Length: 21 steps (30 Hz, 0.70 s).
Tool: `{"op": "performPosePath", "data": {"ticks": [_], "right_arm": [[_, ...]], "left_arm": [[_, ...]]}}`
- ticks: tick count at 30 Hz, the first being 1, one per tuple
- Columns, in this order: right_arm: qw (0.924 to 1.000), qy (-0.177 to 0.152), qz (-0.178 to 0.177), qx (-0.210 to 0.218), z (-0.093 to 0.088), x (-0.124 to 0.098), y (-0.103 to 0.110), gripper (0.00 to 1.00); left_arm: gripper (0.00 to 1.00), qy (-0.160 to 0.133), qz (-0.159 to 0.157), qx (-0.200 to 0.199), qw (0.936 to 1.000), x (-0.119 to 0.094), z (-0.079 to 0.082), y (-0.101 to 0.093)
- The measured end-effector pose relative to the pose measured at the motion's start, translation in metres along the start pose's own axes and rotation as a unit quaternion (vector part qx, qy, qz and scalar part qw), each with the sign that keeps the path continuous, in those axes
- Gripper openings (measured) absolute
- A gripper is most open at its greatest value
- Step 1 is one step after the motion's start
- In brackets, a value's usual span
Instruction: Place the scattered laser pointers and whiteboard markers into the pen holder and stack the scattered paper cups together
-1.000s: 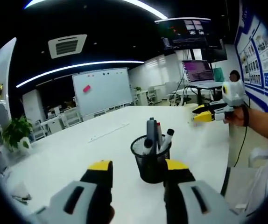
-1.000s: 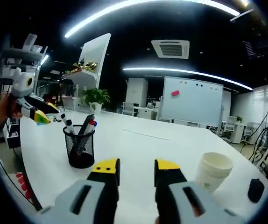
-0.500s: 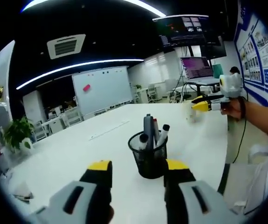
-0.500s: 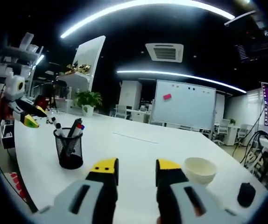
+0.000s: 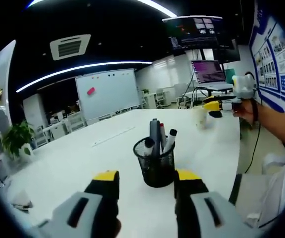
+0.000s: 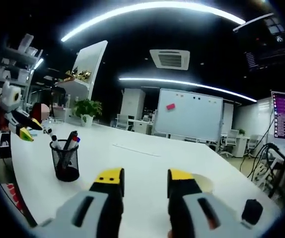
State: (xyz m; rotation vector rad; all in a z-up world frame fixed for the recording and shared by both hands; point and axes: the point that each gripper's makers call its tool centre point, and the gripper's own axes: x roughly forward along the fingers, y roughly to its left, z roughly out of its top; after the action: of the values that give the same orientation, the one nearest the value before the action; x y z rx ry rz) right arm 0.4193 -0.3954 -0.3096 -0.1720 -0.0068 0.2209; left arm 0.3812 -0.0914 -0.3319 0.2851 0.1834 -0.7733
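Left gripper view: we see the pen holder (image 5: 155,167) standing upright on the white table (image 5: 83,163), just ahead of our left tongs (image 5: 146,179) and nearer the right jaw tip. The jaws are spread with nothing between them. Markers (image 5: 168,141) and a grey pen stand in the holder. Far right, the right tongs (image 5: 213,105) sit beside a blurred paper cup (image 5: 199,117).

Right gripper view: right tongs (image 6: 144,177) are released, jaws apart and empty. The paper cup (image 6: 203,183) lies just beyond the right jaw, mostly hidden by it; only the rim shows. The pen holder (image 6: 65,160) stands well off to the left, left tongs (image 6: 24,132) hovering near it.

Compared with a second ago, the cup sits lower and more covered behind the jaw, and the holder looks farther away; both cameras have shifted. A small dark object (image 6: 251,212) at lower right is too blurred to identify.
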Motion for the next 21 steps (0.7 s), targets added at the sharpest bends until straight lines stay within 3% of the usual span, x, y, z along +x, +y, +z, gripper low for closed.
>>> {"op": "performPosePath", "data": {"ticks": [10,18,21], "right_arm": [[0.9997,-0.014,-0.018,-0.009,0.007,-0.004,-0.013,0.36],[0.9990,-0.011,-0.039,-0.018,0.005,-0.003,-0.035,0.39],[0.9980,0.006,-0.051,-0.036,-0.002,0.000,-0.043,0.43]], "left_arm": [[0.45,0.004,0.000,-0.006,1.0000,-0.003,-0.006,0.003],[0.45,0.005,-0.001,-0.011,0.9999,-0.001,-0.010,0.006],[0.45,0.005,-0.002,-0.015,0.9999,-0.001,-0.010,0.003]]}}
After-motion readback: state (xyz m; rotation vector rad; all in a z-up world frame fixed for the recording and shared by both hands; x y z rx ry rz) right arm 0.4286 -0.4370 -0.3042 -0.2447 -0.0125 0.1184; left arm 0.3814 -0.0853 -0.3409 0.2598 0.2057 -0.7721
